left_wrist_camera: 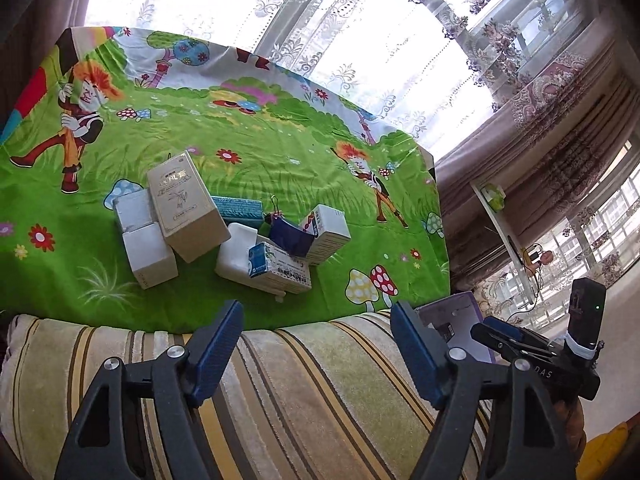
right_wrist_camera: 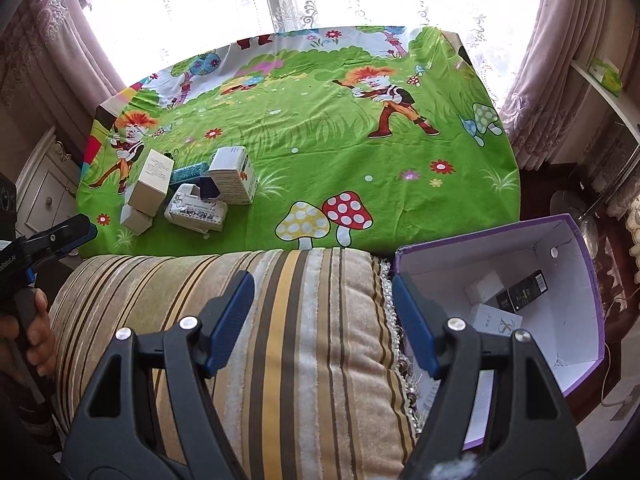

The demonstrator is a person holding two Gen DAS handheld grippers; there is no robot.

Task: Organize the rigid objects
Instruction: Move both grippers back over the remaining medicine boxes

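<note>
A few small boxes already lie in the purple cardboard box with white inside point(right_wrist_camera: 576, 292) on the near right. Most of the job is left: a heap of small white, tan and blue cardboard boxes point(left_wrist_camera: 224, 228) still sits on the left of the green cartoon cloth on the table point(right_wrist_camera: 360, 152). The left gripper point(left_wrist_camera: 316, 344) and the right gripper point(right_wrist_camera: 324, 316) both hang apart and empty over a striped yellow and brown cushion point(right_wrist_camera: 280, 320). Lace curtains point(left_wrist_camera: 360, 32) cover bright windows far behind.

Green cartoon-print cloth point(right_wrist_camera: 320, 152), beige brown-striped cushion point(right_wrist_camera: 288, 340), purple white-lined box point(right_wrist_camera: 576, 280), blue-padded black hand-held gripper point(right_wrist_camera: 324, 320)
</note>
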